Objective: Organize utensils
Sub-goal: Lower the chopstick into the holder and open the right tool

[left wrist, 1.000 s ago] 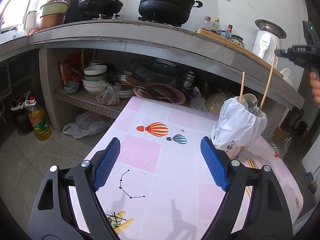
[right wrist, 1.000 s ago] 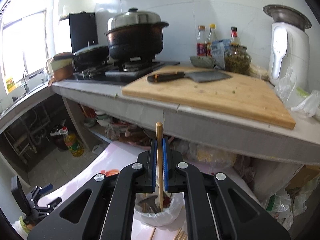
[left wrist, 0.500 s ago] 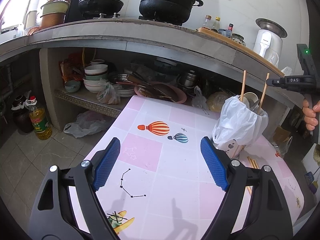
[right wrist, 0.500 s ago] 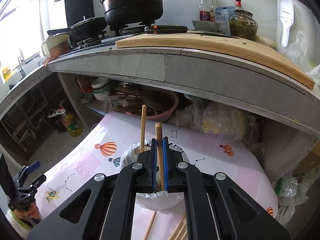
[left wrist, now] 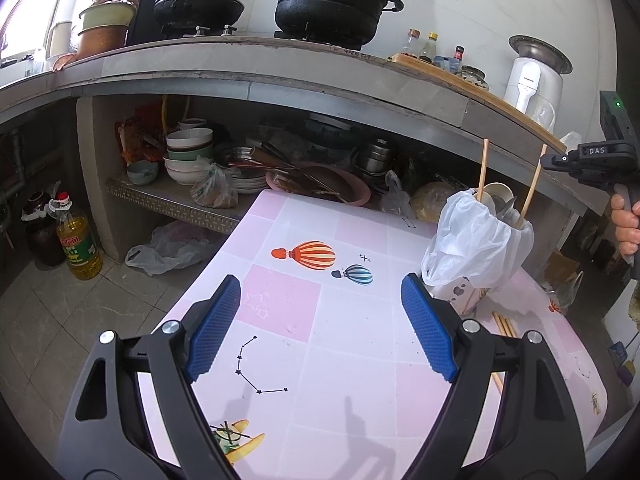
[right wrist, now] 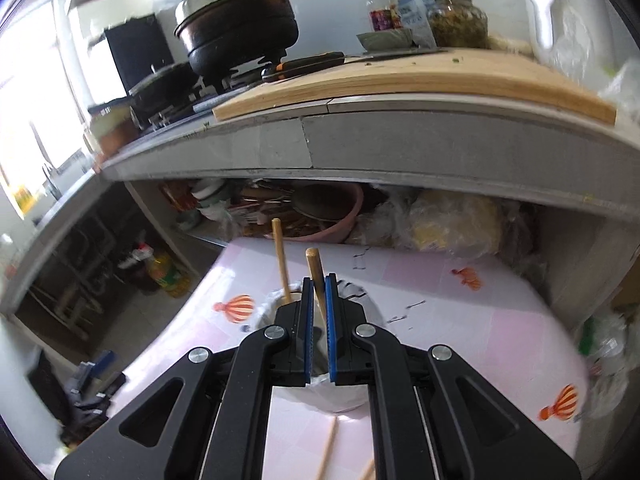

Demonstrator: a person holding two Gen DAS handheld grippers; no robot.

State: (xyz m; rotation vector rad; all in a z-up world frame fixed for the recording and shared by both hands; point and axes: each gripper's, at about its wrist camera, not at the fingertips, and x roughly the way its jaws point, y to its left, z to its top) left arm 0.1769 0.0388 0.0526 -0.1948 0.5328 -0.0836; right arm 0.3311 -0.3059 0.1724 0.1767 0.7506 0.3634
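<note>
Utensil holder [left wrist: 476, 248] stands near right edge of the table [left wrist: 320, 320], bag-lined. Two chopsticks [left wrist: 483, 168] upright in it. Loose chopsticks [left wrist: 502, 324] lie on table just before holder. Counter [left wrist: 280, 72] behind table's far edge.

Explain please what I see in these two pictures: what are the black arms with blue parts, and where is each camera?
No robot is here. A person holds one hand tool in each hand, and each tool carries a camera looking forward along its two black fingers with blue pads.

The left wrist view shows the left gripper open and empty above a pink table printed with balloons. A holder lined with a white bag stands on the table, with one chopstick already in it. More loose chopsticks lie beside it.

The right wrist view shows the right gripper shut on a second chopstick, above the holder. In the left view the same tool appears at the right edge, held by a hand.
</note>
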